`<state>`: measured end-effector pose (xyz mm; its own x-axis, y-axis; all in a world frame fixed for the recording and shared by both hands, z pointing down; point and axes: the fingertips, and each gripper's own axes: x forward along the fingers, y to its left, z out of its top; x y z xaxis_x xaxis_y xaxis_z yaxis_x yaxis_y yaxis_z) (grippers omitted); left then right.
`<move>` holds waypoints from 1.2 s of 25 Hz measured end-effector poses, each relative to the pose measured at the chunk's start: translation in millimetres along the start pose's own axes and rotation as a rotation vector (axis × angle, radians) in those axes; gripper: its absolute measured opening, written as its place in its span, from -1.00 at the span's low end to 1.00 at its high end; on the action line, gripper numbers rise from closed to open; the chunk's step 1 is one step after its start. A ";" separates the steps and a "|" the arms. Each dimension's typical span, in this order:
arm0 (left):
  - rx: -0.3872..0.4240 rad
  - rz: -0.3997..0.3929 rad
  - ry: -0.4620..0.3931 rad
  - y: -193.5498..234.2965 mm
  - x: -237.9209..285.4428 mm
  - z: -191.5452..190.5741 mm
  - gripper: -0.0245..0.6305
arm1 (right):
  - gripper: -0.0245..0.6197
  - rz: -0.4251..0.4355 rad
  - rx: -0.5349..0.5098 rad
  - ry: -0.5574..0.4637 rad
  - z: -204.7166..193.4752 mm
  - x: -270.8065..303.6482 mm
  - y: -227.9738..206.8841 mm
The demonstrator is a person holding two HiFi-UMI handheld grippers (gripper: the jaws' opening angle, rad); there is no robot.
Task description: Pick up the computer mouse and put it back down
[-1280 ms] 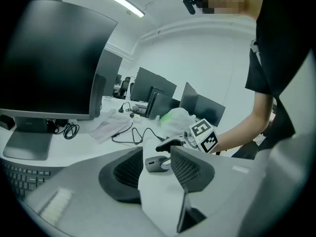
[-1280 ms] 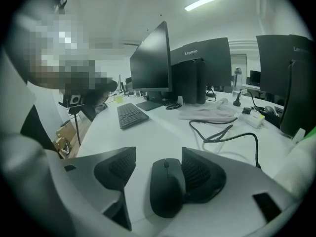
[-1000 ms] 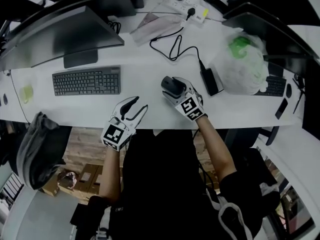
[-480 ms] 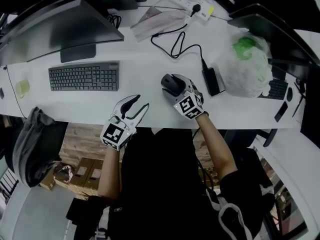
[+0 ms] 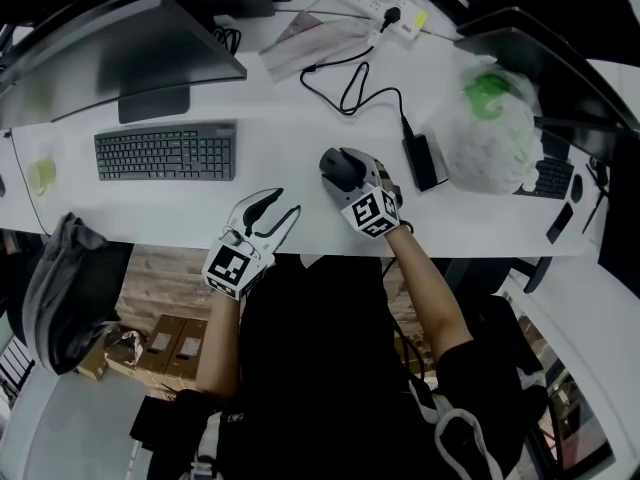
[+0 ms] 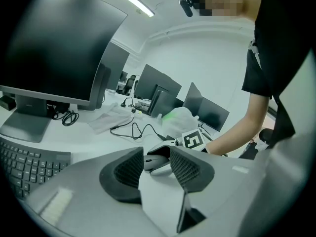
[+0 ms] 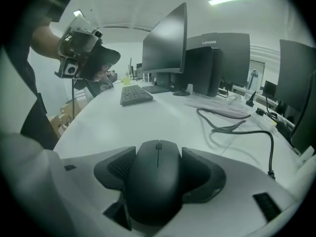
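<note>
Black shirt (image 5: 320,368), white marker-cubed left gripper (image 5: 283,205)

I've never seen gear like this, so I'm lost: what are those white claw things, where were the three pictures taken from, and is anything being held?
No robot here: a person holds hand-held tongs, one per hand. The head view comes from a camera on the person's head, looking down; the two gripper views come from cameras riding on each pair. On the white desk are a keyboard, a monitor, a cabled charger and a plastic bag. The right tongs are closed on a black computer mouse; the left tongs are open and empty.
</note>
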<state>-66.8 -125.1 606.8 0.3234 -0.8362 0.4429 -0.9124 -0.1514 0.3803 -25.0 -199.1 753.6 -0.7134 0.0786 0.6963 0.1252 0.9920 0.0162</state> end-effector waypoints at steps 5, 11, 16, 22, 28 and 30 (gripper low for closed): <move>0.015 -0.011 -0.017 -3.9 -0.3 7.0 -0.42 | -0.02 0.009 0.013 0.012 -0.8 2.1 -0.7; 0.065 -0.047 -0.038 -20.3 -5.6 18.7 -0.42 | -0.02 -0.008 0.003 0.003 -2.3 3.0 -1.9; 0.116 -0.083 -0.066 -39.3 -16.4 29.2 -0.42 | -0.03 0.006 0.025 0.027 -3.9 4.4 -2.0; 0.175 -0.098 -0.092 -49.3 -36.1 33.7 -0.44 | -0.03 0.014 0.045 0.039 -5.8 4.1 -3.4; 0.202 -0.074 -0.116 -44.1 -65.9 33.7 -0.44 | -0.03 -0.055 0.179 0.015 0.3 0.5 -7.6; 0.204 -0.067 -0.120 -41.0 -76.3 31.2 -0.44 | -0.03 -0.088 0.190 -0.007 7.4 -3.0 -8.2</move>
<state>-61.8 -71.5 532.1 0.3640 -0.8756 0.3174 -0.9255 -0.3018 0.2288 -29.1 -206.8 746.1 -0.7205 -0.0088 0.6934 -0.0696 0.9958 -0.0598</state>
